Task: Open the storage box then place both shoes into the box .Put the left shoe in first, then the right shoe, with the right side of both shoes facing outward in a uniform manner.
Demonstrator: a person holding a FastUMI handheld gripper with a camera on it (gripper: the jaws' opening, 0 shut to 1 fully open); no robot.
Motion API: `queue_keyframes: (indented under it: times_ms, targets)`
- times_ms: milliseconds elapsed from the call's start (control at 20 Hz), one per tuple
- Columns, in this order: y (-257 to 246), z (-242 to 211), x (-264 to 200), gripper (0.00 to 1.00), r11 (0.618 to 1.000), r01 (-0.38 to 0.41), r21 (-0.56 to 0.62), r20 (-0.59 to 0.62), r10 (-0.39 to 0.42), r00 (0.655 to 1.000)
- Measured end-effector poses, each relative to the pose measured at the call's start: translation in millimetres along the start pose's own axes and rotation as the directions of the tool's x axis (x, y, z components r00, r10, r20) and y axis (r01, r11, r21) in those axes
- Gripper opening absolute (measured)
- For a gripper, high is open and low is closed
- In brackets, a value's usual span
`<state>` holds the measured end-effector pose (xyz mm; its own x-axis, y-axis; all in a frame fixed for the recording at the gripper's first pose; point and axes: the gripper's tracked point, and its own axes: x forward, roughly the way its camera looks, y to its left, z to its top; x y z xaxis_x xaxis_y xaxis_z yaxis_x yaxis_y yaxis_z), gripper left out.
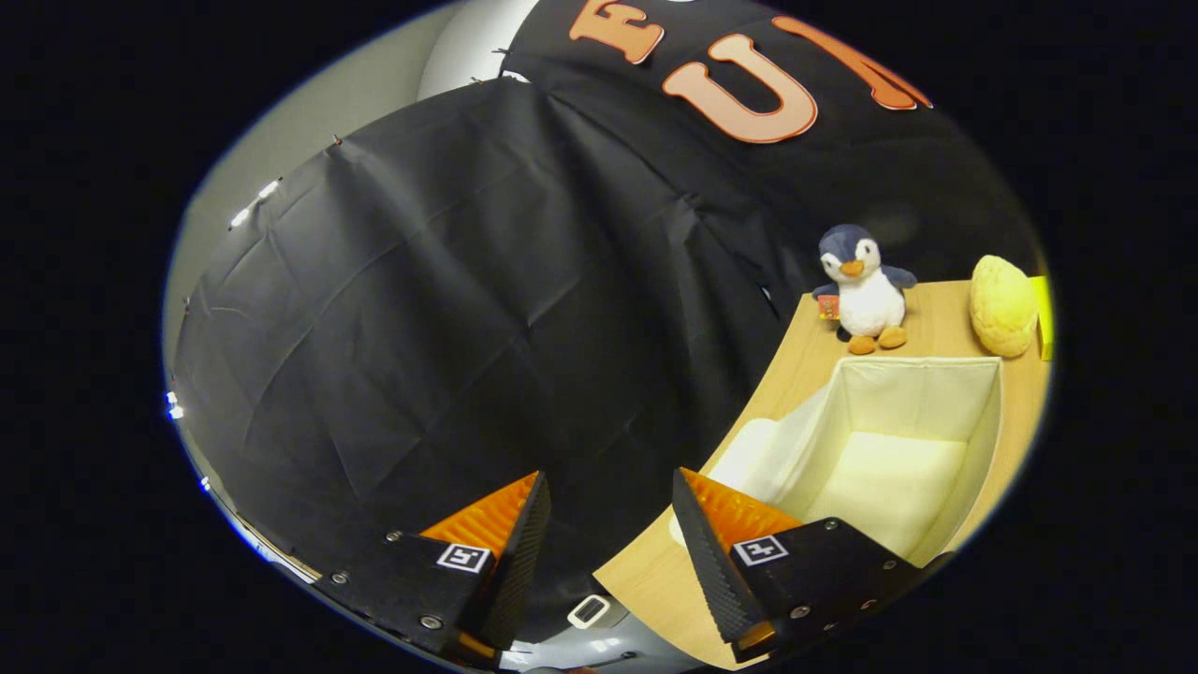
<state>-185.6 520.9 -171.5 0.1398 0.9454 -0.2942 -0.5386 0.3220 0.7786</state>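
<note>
My gripper (608, 487) is open, with nothing between its fingers, and it points past the table's left edge at the black cloth wall. To the right of the right finger (716, 552) stands the cream fabric storage box (983, 412) on the wooden table (805, 360). The box is open at the top and its pale inside floor shows bare. A pale flap or lid part (749, 449) lies against the box's near left side. No shoes are in sight.
A plush penguin (863, 290) stands on the table beyond the box. A yellow rounded cushion-like object (1003, 306) sits to its right. The black cloth wall (449, 309) hangs beyond the table's left edge.
</note>
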Motion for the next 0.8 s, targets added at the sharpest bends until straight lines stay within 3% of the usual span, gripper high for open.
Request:
queue_keyframes:
  times_ms: [300,550,800]
  targets:
    - [-76,15,-94,0.86,0.982,0.182,-0.051,0.1,-0.176,0.979]
    - [-152,23,-177,0.91,0.924,0.378,-0.056,0.155,-0.366,0.918]
    - [-216,7,-231,0.96,0.862,0.507,-0.014,0.156,-0.499,0.853]
